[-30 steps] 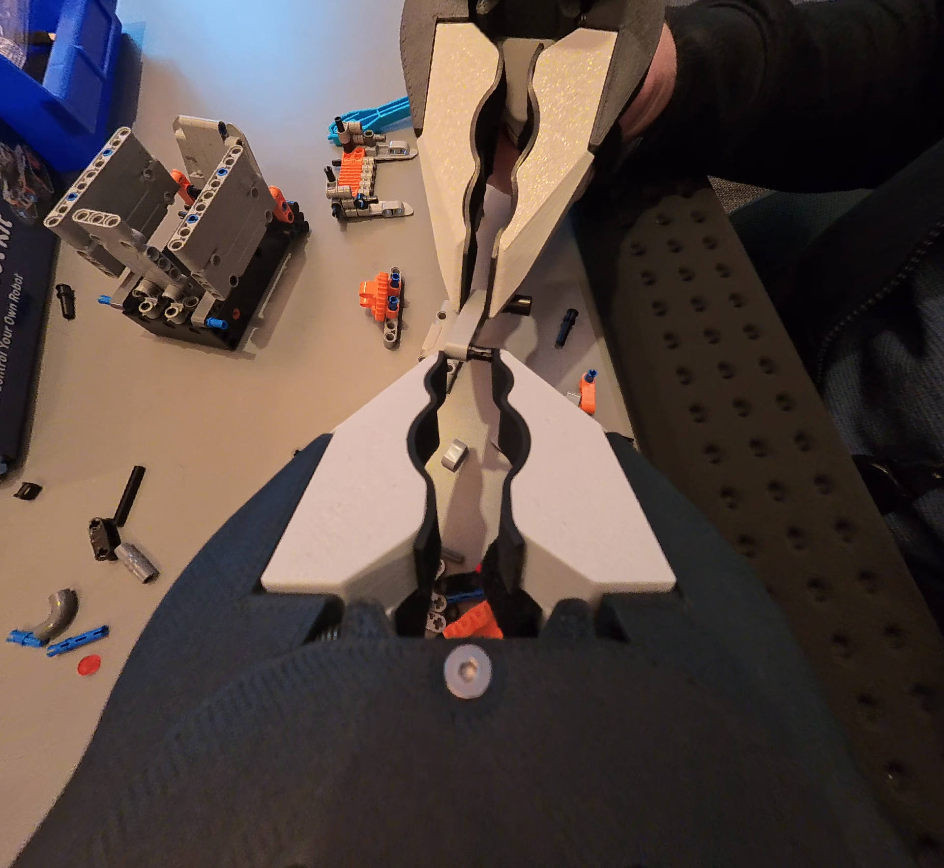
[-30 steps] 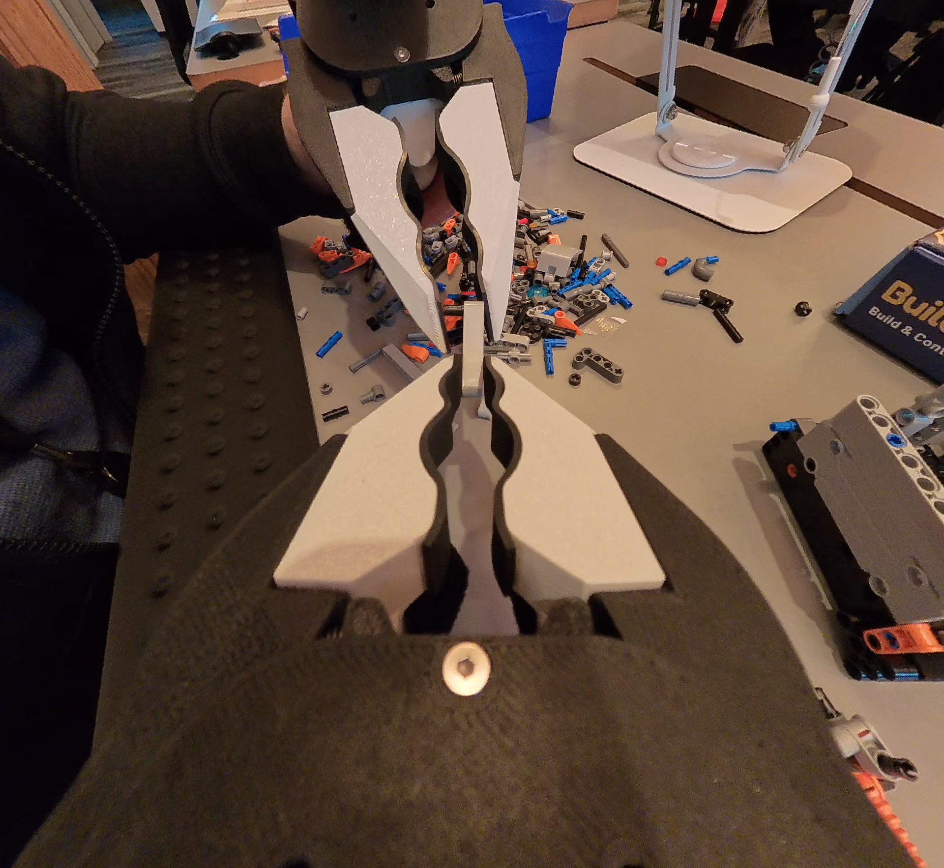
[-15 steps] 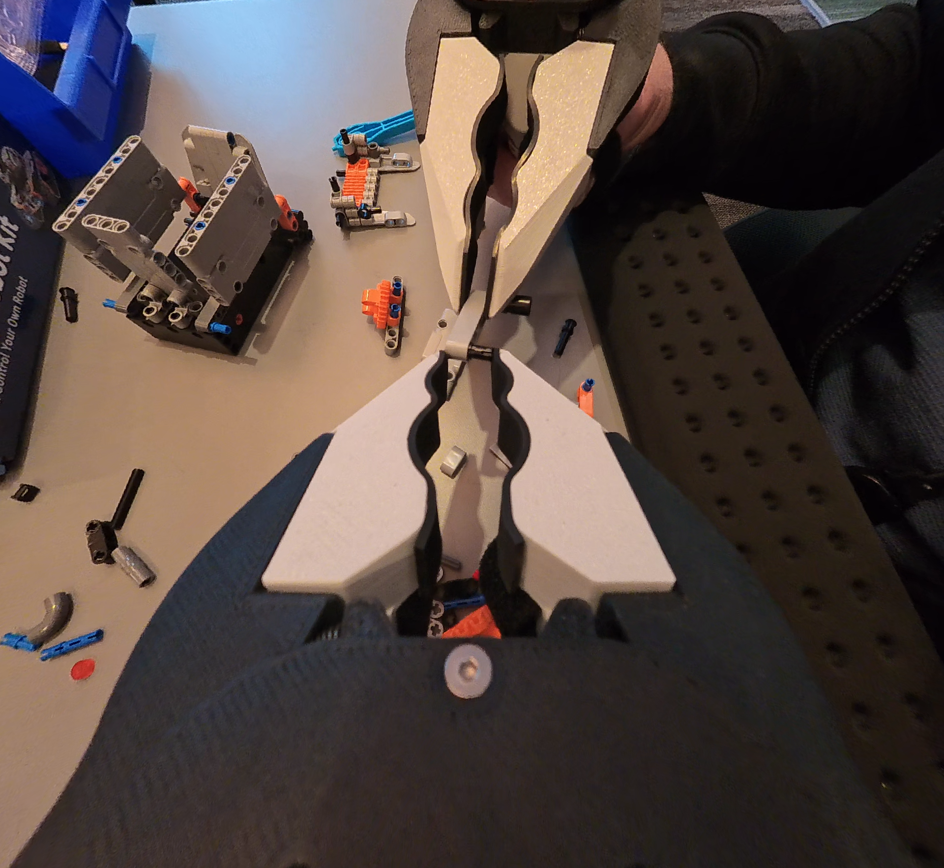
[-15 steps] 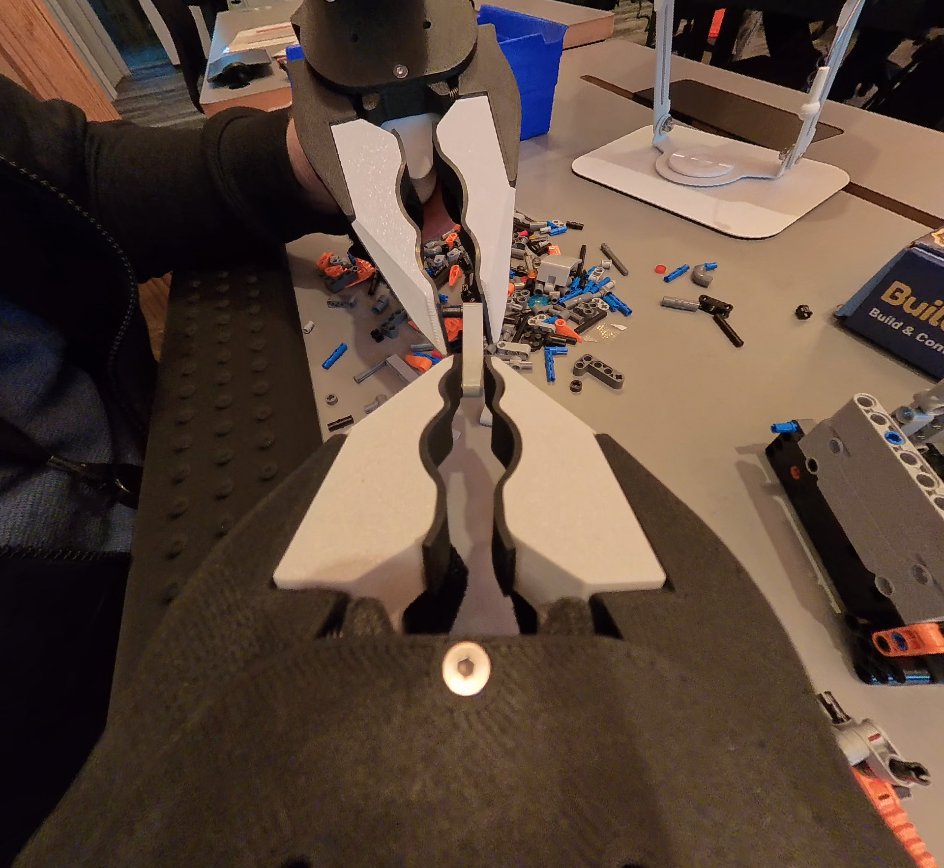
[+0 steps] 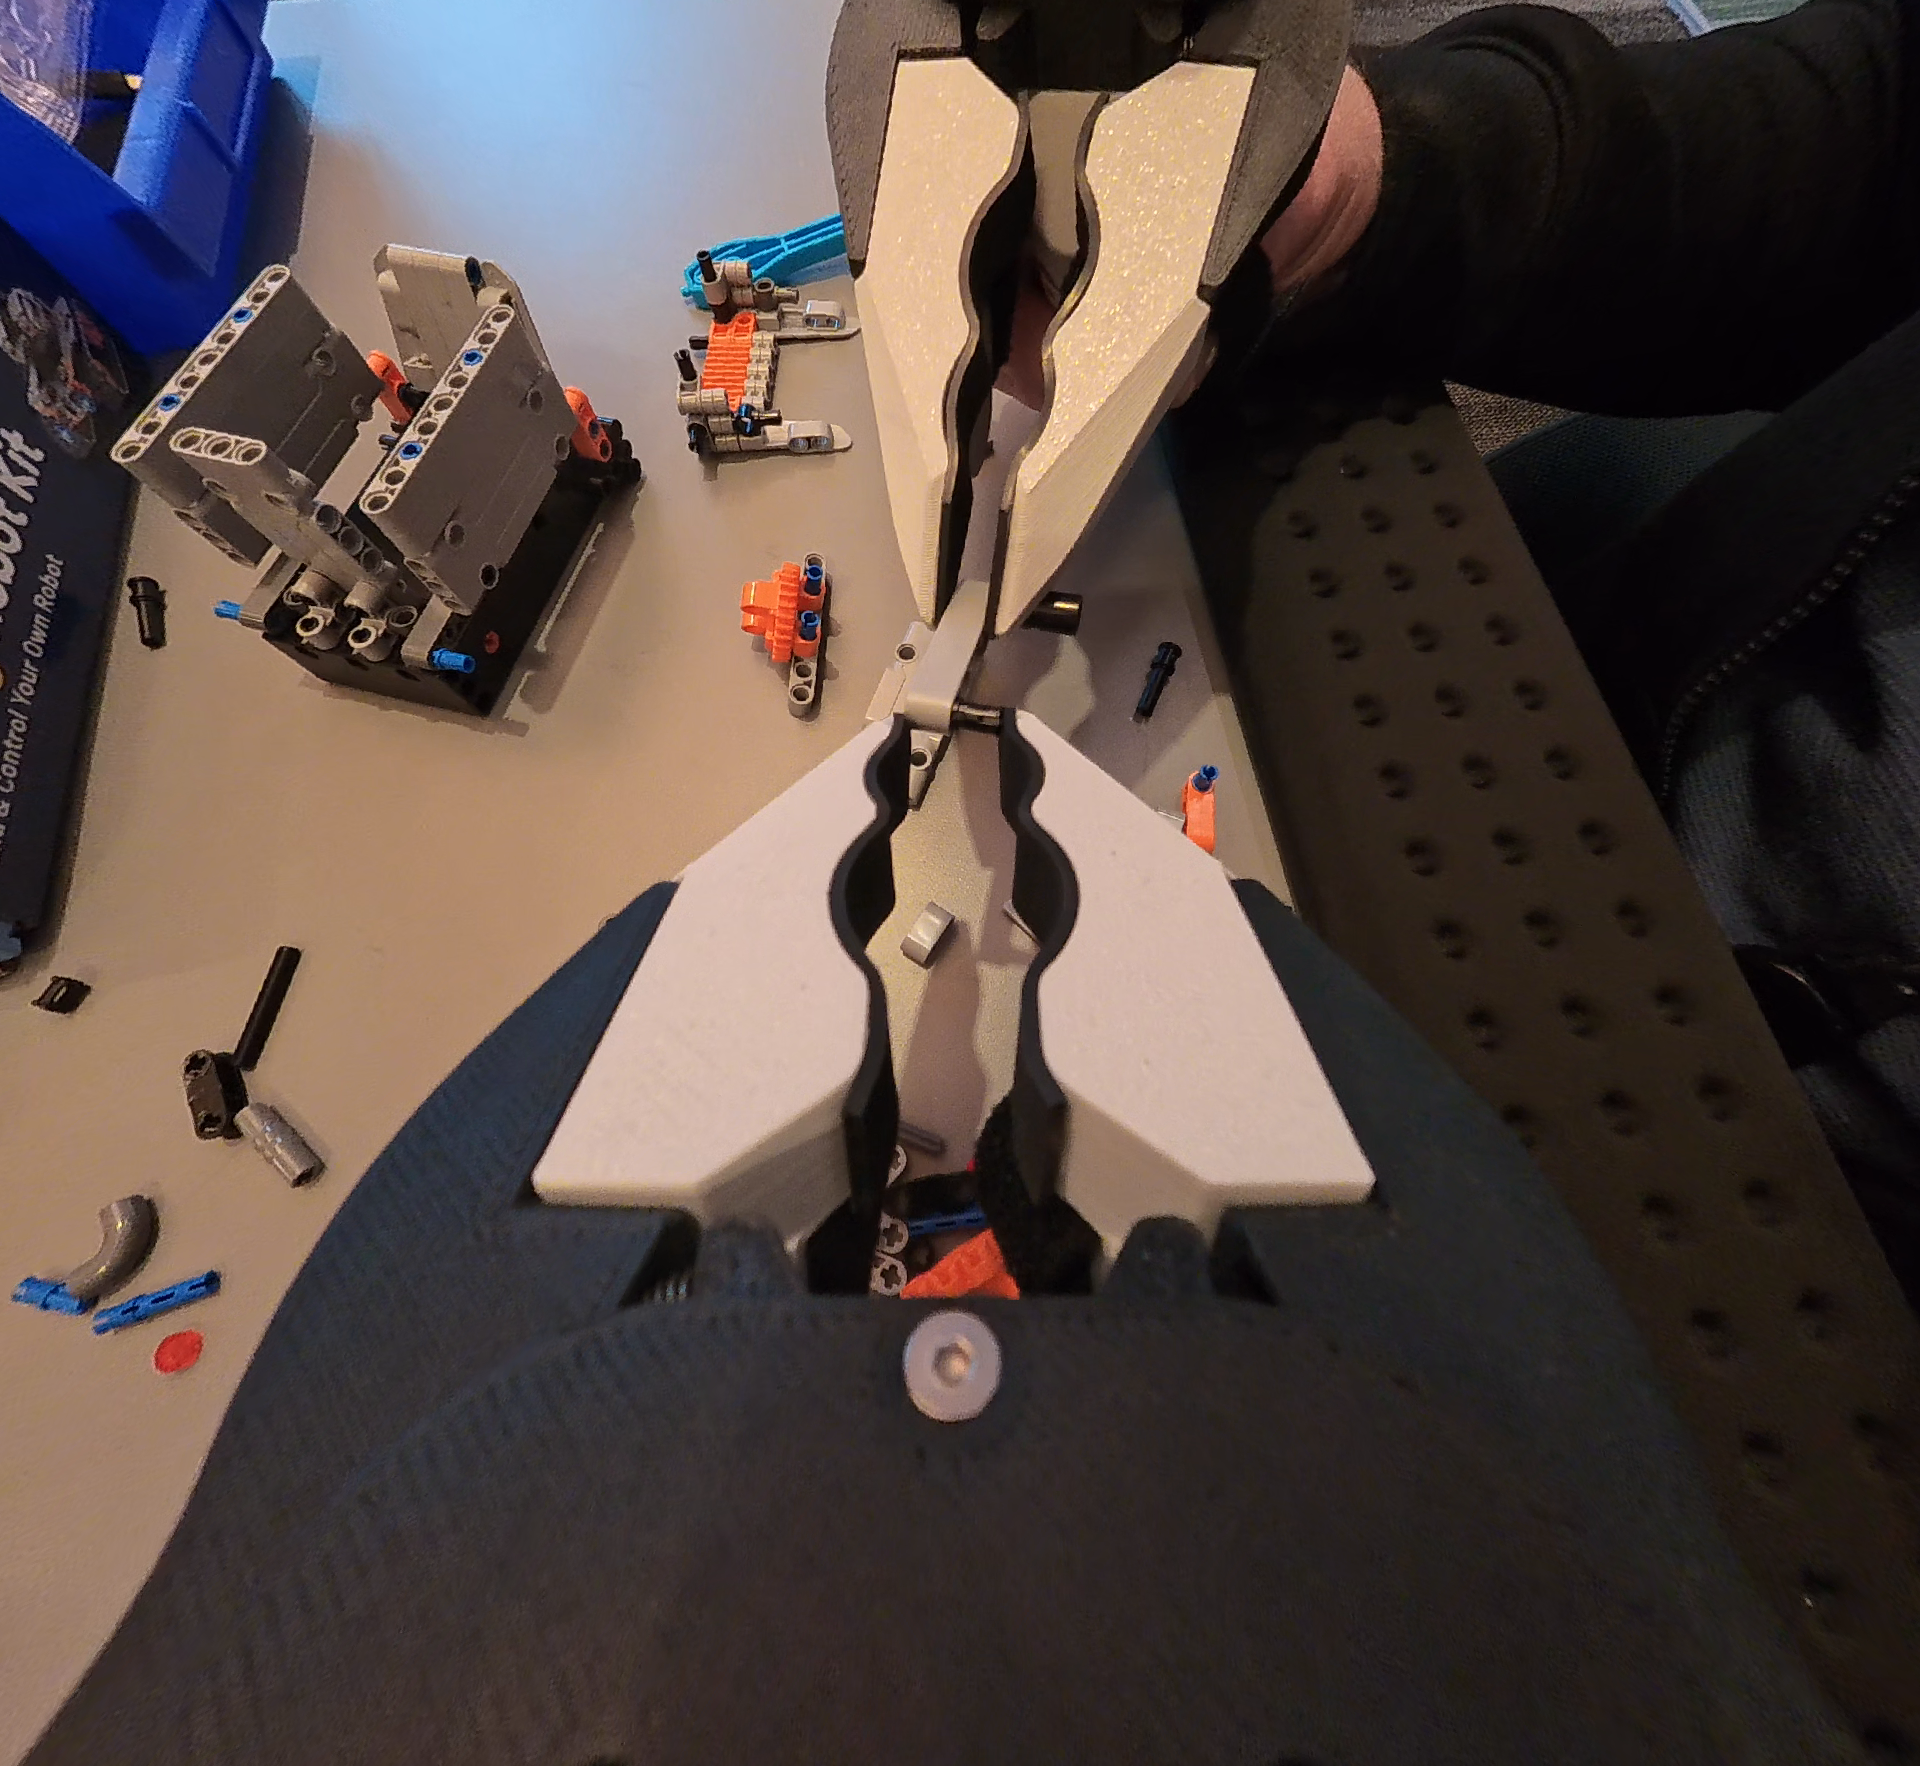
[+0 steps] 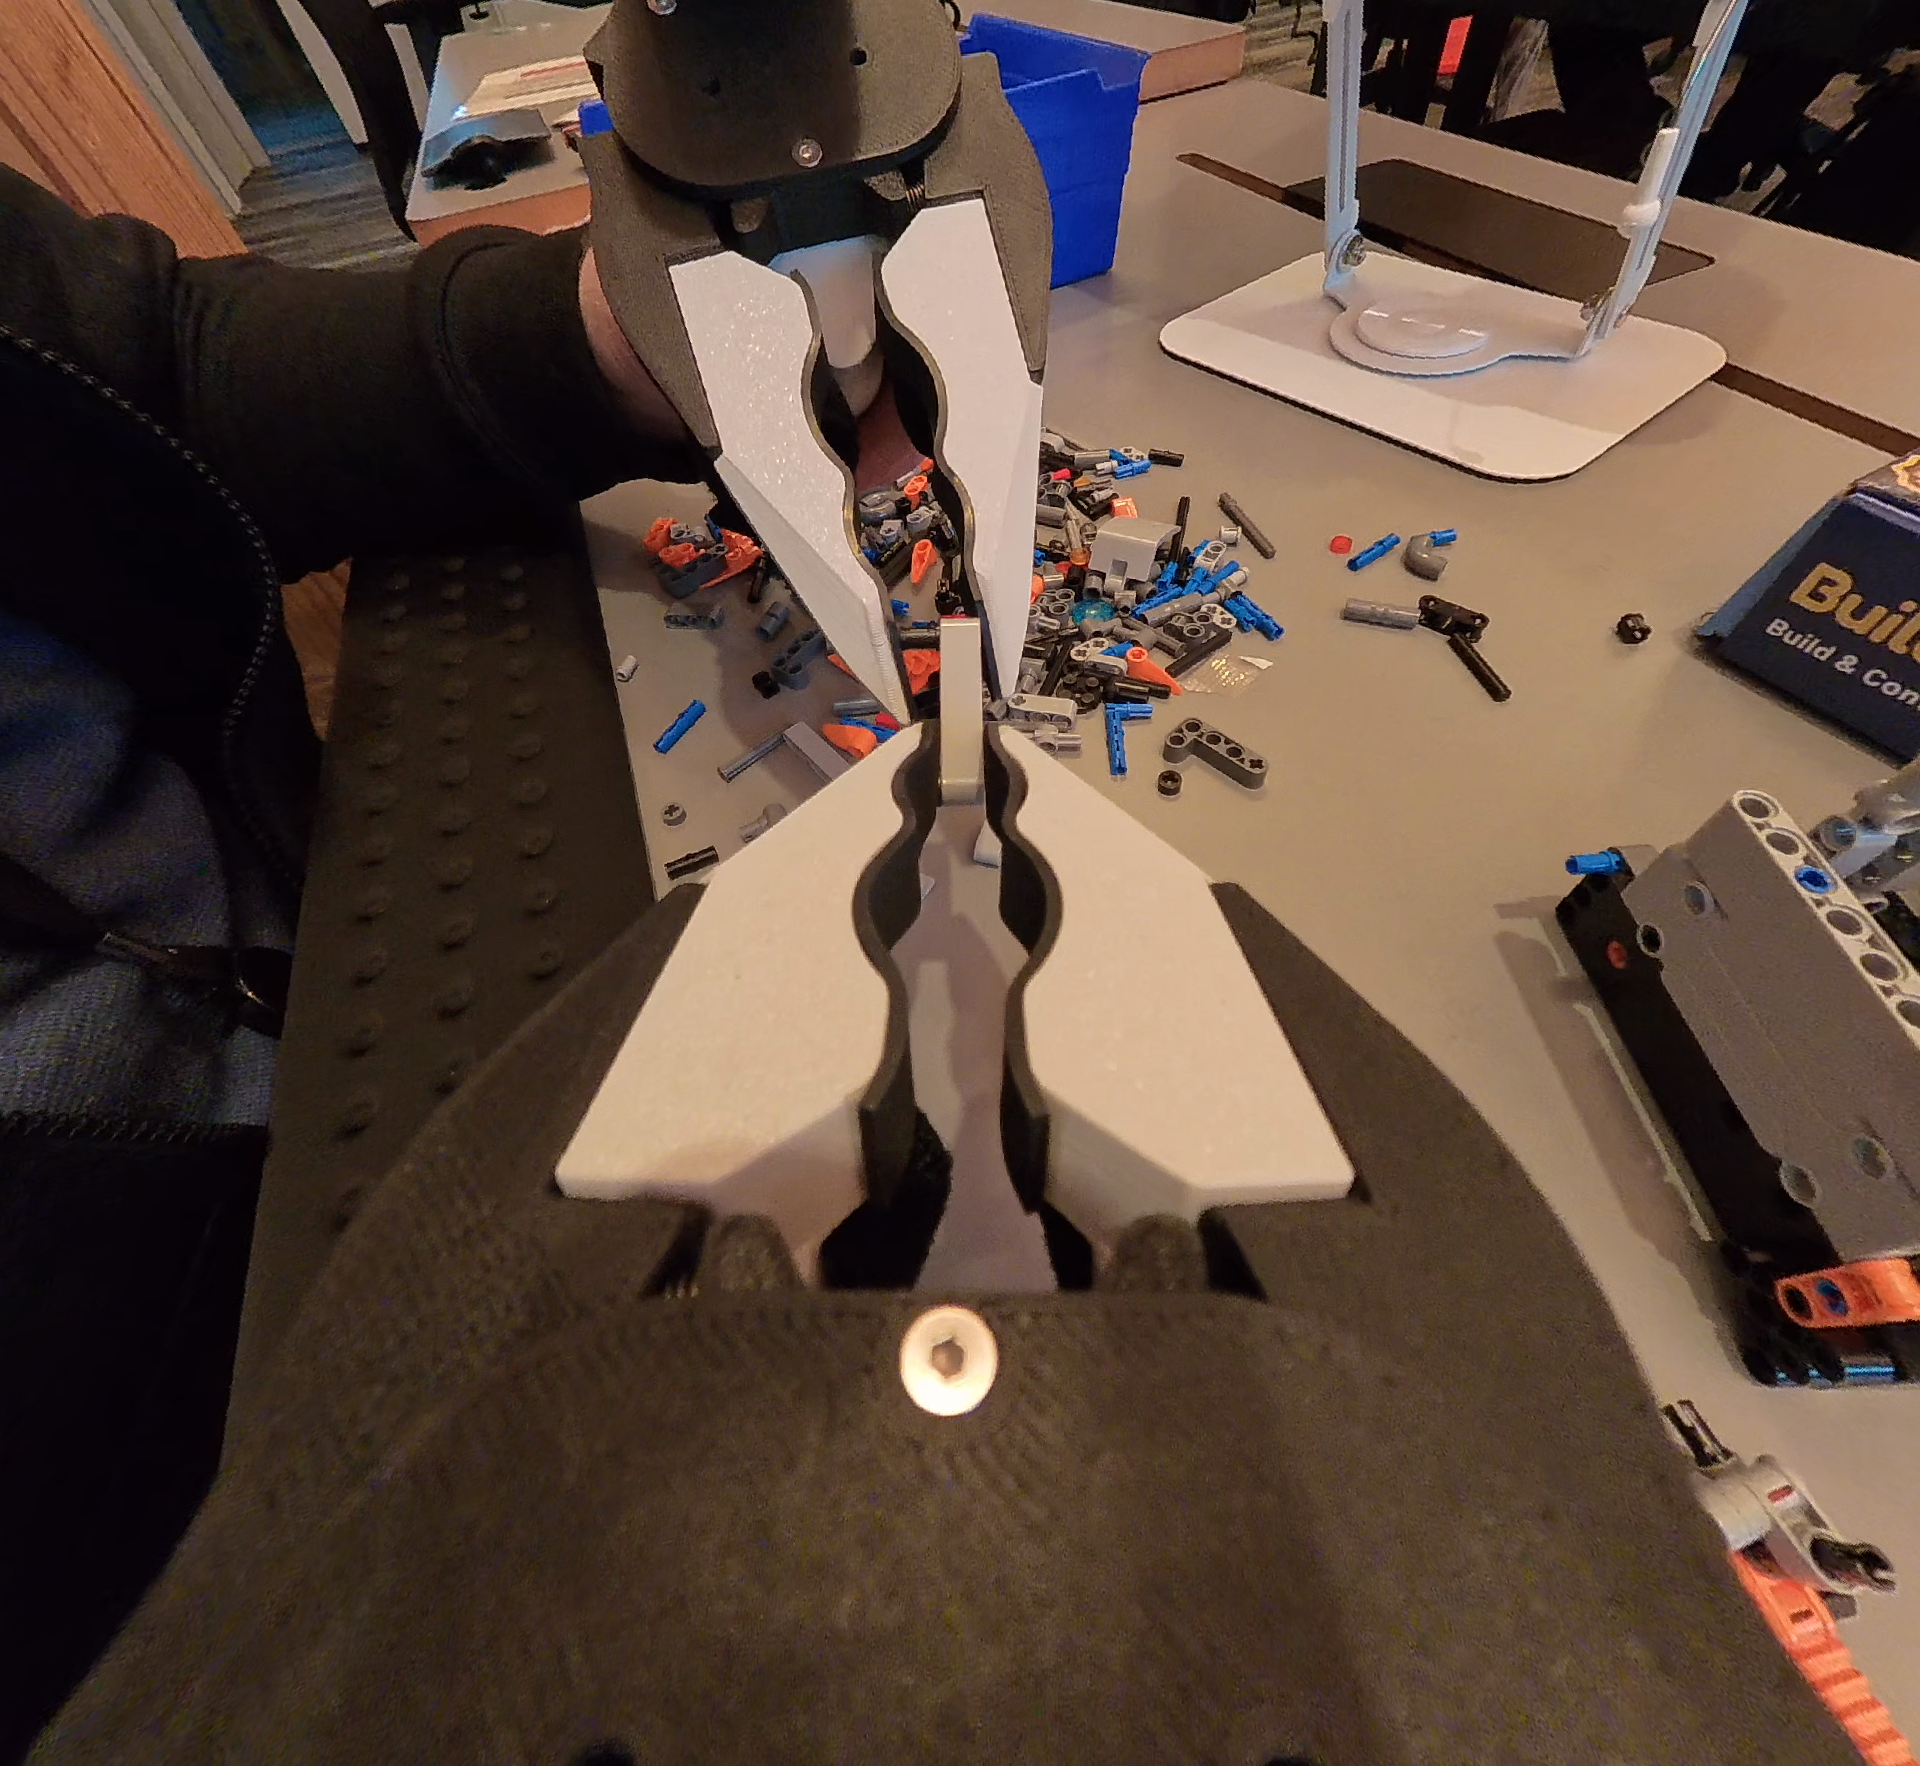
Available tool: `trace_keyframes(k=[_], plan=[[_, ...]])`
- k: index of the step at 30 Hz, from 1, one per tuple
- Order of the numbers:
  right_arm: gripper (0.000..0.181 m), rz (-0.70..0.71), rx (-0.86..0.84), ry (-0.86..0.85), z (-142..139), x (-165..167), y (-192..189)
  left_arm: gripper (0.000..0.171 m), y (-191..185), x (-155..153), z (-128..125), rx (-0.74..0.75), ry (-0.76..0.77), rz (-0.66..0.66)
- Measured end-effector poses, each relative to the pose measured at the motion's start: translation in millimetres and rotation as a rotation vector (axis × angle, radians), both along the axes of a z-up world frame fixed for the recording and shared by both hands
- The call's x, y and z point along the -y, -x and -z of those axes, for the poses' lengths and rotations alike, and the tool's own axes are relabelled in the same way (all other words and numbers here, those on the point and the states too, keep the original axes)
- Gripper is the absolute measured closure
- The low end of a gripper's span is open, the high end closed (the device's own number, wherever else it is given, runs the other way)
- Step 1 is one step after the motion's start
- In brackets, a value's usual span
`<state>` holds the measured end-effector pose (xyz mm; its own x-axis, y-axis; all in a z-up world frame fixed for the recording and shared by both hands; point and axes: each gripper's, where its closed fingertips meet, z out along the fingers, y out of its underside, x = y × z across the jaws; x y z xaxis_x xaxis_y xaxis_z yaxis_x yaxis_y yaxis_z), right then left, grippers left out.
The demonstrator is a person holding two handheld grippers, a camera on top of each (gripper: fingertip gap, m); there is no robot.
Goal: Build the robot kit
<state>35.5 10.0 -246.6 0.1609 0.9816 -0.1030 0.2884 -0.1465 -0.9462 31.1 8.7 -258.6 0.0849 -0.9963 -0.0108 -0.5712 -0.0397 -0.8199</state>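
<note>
Only the right wrist view shows the loose parts pile (image 6: 1101,594) at 12 o'clock; both grippers, left gripper (image 5: 951,729) and right gripper (image 6: 961,740), pinch one grey beam (image 5: 945,667).

Seen by the right wrist view, the loose parts pile (image 6: 1091,594) lay on the table (image 6: 1403,781), left of the half-built block model (image 6: 1787,1020); the lamp base (image 6: 1444,366) stood behind it.

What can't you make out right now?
- Black pin at the grey beam: too small in the left wrist view to judge seating; behind the beam in the right wrist view.
- Left tongs: grip unclear, tips hide contact.
- Loose parts pile: partly behind the left tongs, right wrist view.
- Grey block model: cut by right edge, same view.
</note>
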Motion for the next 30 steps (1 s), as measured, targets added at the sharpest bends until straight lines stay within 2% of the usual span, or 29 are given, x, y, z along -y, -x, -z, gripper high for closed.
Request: trace_keyframes(k=[9,19,24,30], plan=[[0.175,0.016,-0.011,-0.008,-2.4,-2.3,-1.5,0.157,0.6,-1.8,-1.7,0.004,-0.008,-0.009],[0.164,0.109,-0.09,-0.007,-16.5,-17.2,-13.0,0.157,7.9,-20.9,-12.7,0.077,0.016,-0.109],[0.156,0.109,-0.019,-0.138,-14.9,-11.3,-6.6,0.157,8.5,-25.2,-15.9,0.113,0.062,-0.137],[0.154,0.222,0.165,-0.376,-6.4,-20.9,-3.2,0.157,5.8,-25.1,-20.0,0.181,0.199,-0.147]])
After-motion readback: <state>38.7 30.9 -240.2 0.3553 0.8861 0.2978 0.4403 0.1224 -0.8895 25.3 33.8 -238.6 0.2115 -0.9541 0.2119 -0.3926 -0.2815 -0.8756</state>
